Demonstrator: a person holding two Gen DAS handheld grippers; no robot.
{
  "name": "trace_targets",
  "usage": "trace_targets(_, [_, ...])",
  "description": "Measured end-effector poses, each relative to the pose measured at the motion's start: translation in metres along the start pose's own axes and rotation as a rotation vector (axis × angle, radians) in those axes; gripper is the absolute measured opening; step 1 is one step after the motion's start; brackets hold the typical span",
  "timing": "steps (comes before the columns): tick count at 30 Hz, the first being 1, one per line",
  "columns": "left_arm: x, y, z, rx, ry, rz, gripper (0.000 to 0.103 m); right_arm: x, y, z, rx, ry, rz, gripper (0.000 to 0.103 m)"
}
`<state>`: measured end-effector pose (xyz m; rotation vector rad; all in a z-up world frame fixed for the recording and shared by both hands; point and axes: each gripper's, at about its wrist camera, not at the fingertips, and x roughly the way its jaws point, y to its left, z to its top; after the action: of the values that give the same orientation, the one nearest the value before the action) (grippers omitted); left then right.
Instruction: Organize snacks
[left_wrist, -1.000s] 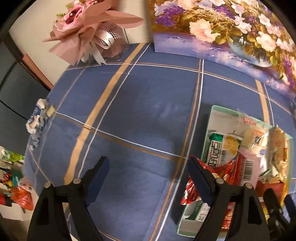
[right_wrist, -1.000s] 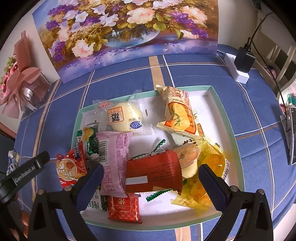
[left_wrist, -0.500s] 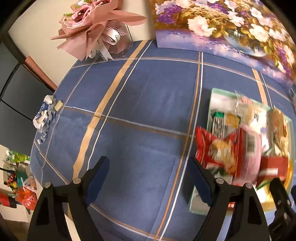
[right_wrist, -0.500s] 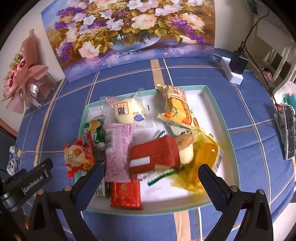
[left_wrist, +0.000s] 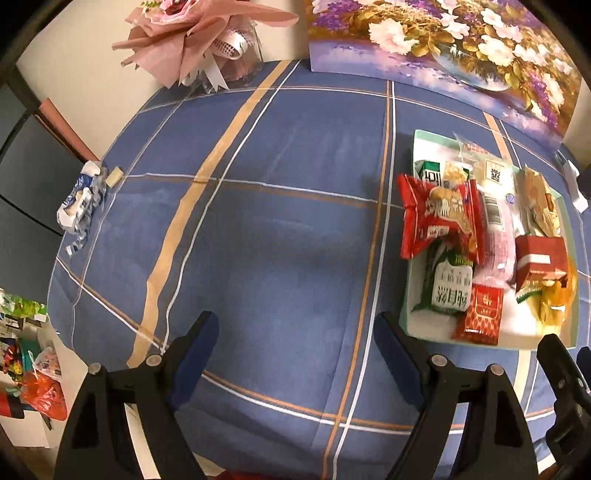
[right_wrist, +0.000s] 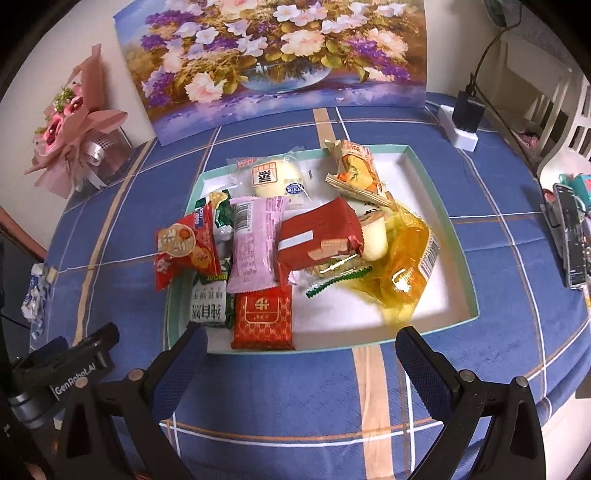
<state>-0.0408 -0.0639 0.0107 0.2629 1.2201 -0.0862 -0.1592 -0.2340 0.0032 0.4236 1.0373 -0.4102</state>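
Both grippers, left (left_wrist: 295, 343) and right (right_wrist: 301, 350), tilted steeply downward, fingers spread, empty, near snack tray (right_wrist: 458, 236).

In the right wrist view the green packet (right_wrist: 209, 306) lies half under the red bag (right_wrist: 183, 246) and the pink packet (right_wrist: 253, 248), a pale snack (right_wrist: 373, 236) shows only an end from beneath the red wrapper (right_wrist: 317, 236), and the print on all of them is too small to read. The painting (right_wrist: 273, 55) is cut off by the top edge, the phone (right_wrist: 570, 236) and a chair (right_wrist: 565, 122) by the right edge. In the left wrist view the tray (left_wrist: 415, 266) smears with blur at its near edge, and the clutter (left_wrist: 33, 373) off the bench (left_wrist: 280, 229) at lower left is too small to tell.
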Motion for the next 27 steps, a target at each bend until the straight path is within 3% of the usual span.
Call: trace_targets(27, [0.005, -0.005, -0.003, 0.056, 0.027, -0.021, 0.086, 0.008, 0.001, -0.003, -0.009, 0.034, -0.031, 0.103])
